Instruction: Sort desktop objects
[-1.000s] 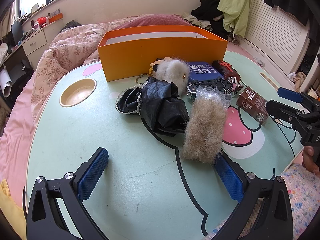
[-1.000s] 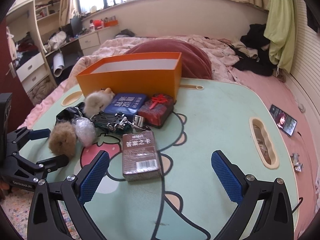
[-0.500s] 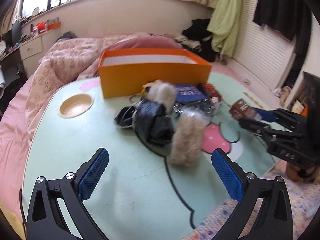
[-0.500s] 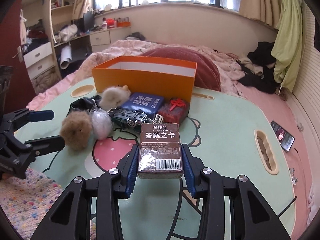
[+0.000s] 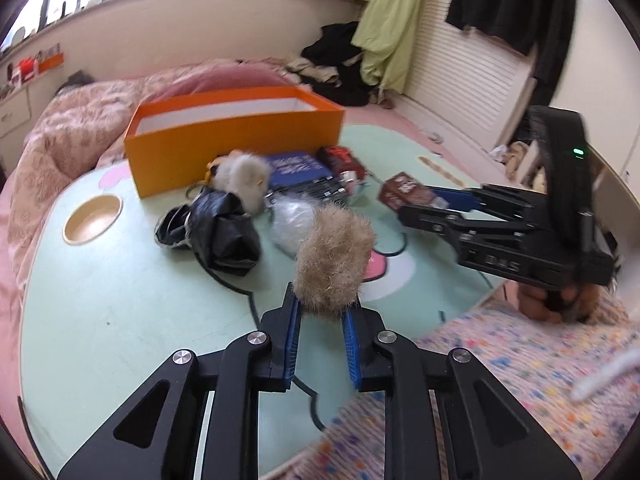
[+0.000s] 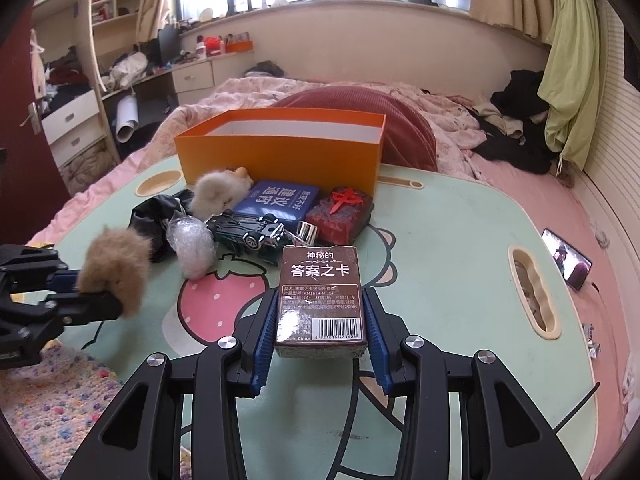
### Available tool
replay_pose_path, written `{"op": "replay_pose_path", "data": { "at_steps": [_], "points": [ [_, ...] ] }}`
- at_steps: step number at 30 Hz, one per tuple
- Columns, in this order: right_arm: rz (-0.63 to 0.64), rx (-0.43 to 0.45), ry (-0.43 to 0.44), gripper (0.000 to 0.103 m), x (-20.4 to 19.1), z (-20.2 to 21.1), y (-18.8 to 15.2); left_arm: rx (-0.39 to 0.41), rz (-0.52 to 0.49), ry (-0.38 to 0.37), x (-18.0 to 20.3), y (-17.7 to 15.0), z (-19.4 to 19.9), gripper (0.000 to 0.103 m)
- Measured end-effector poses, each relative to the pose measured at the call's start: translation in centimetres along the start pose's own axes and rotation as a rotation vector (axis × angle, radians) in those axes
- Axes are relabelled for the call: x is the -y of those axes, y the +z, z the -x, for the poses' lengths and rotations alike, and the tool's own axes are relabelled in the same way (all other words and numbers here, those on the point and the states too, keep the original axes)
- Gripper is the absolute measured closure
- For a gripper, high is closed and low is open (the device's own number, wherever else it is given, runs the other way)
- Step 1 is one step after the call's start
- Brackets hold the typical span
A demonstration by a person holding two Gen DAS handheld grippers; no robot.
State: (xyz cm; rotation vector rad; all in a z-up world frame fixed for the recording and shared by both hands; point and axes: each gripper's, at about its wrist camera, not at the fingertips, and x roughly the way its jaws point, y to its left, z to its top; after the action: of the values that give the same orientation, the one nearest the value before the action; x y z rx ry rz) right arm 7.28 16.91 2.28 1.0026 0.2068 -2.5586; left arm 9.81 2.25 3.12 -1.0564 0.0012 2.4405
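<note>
Brown card box [image 6: 320, 300] upright — long axis along right jaws.

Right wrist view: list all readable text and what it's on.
"神秘的" and "答案之卡": brown card box held in the right gripper.
"KM16": small print on the same box; the other small lines and the barcode digits are too small to read reliably.
Blue packet: large white characters, seen upside down, not reliably readable.
Red box: raised red emblem, no legible words.
"DAS": right gripper body, in the left wrist view.
</note>
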Motion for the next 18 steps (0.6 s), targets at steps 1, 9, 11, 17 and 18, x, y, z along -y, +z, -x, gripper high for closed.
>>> {"op": "replay_pose_path", "data": {
  "at_steps": [1,9,11,17,18],
  "points": [
    [0.003,0.001,0.0,0.063,0.0,0.1,0.1,0.013,-0.009,0.0,0.2,0.2,0.4,0.082],
    [0.001,0.035,0.018,0.063,0.4,0.7,3.7,0.078,0.005,0.072,-0.8,5.3,1.2,0.082],
    [0.019,0.048,0.007,0.063,0.5,0.4,5.8,0.07,0.03,0.122,-2.2,7.3,0.4,0.082],
    [0.015,0.045,0.011,0.063,1.2,-3.1,13.6,0.057,0.031,0.231,-5.8,13.5,-3.2,0.082],
    [0.007,0.038,0.011,0.063,1.4,-4.2,14.8,0.051,0.047,0.247,-6.8,14.8,-4.4,0.082]
  ]
}}
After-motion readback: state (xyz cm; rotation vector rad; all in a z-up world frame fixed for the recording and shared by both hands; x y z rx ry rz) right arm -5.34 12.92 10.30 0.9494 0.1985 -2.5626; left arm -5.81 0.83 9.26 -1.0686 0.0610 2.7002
